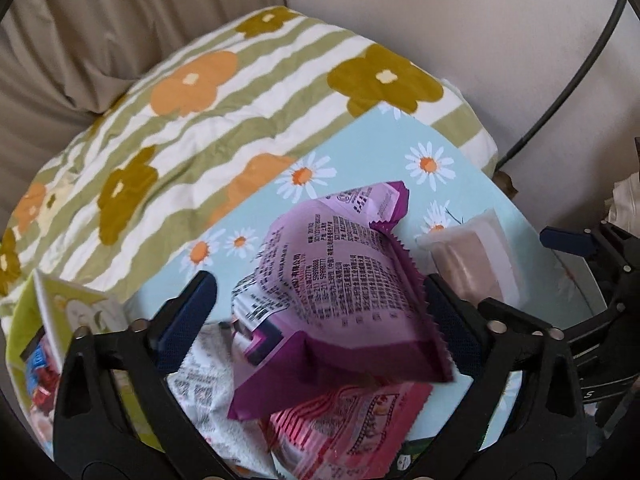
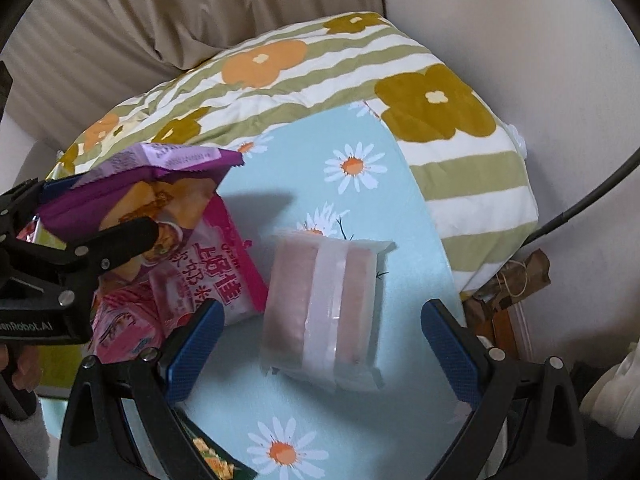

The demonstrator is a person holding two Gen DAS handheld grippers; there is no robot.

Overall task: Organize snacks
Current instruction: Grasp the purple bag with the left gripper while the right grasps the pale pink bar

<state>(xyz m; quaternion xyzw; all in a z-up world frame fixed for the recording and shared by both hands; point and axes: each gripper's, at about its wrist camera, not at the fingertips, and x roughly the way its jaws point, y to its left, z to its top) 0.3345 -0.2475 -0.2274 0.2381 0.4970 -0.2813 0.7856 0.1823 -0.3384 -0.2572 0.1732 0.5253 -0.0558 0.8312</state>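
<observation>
Left wrist view: purple snack packet between the left gripper's parted jaws, grip not discernible, beside the clear wrapped cake on the daisy cloth. Right gripper agape around that cake, no contact. Pink packet beside it.

A small table with a pale blue cover printed with white daisies stands pushed up against a bed quilt striped green and white with big orange and mustard flowers. On the cover lie a clear-wrapped pink and white snack pack, a pink snack bag just to its left, and another pink packet and a white printed wrapper beside each other.
</observation>
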